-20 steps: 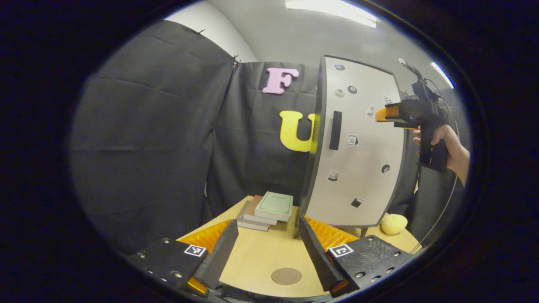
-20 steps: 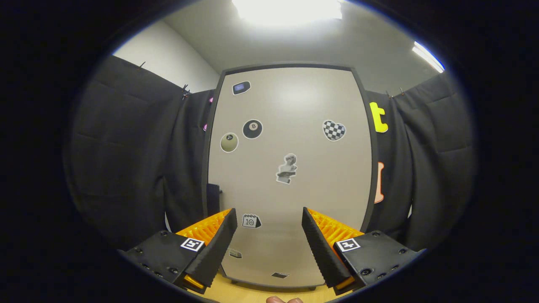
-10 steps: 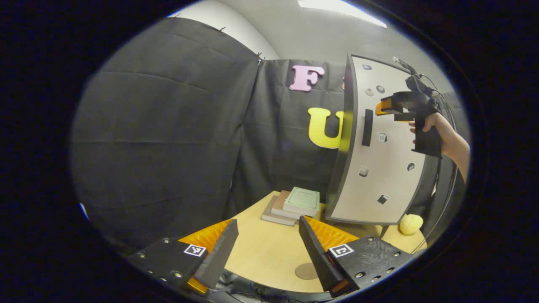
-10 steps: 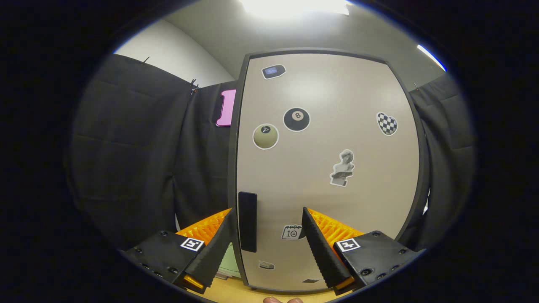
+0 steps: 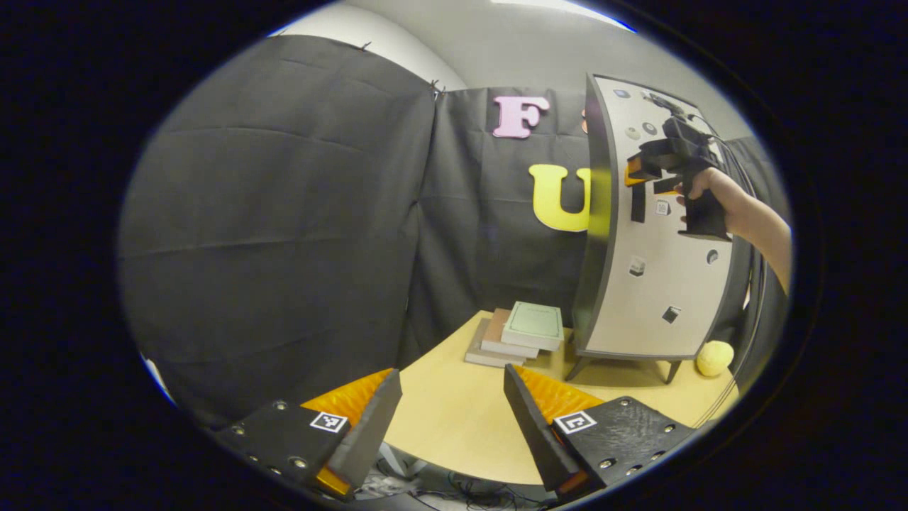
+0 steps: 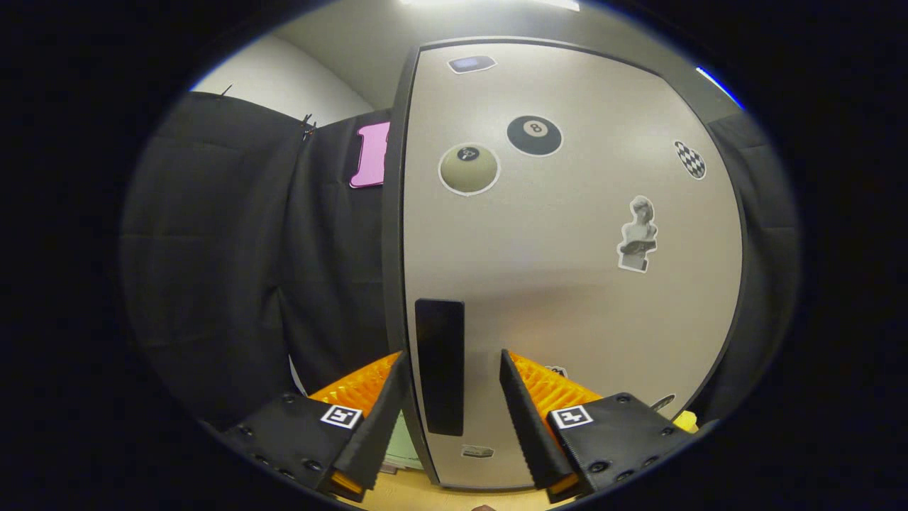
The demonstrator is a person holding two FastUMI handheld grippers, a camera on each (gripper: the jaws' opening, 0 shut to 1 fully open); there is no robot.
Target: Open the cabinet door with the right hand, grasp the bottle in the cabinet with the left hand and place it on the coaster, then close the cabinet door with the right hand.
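The tall pale cabinet [image 5: 660,284] stands on the table's far right with its door [image 6: 567,284] shut, so its inside is hidden. A black vertical handle [image 6: 440,365] sits by the door's left edge. My right gripper [image 6: 454,355] is open, with one finger on each side of the handle and a gap to both. In the left gripper view a hand holds that right gripper [image 5: 633,172] against the door by the handle [image 5: 638,202]. My left gripper [image 5: 450,372] is open and holds nothing, low over the table's near edge, well back from the cabinet.
A stack of books [image 5: 525,332] lies on the wooden table [image 5: 454,419] just left of the cabinet's feet. A yellow ball [image 5: 713,357] rests by the cabinet's right foot. Black cloth walls close in behind and to the left.
My right gripper has moved left and closer to the door, so the handle now stands between its fingers. My left gripper has drawn back; the brown coaster has slid out of its view.
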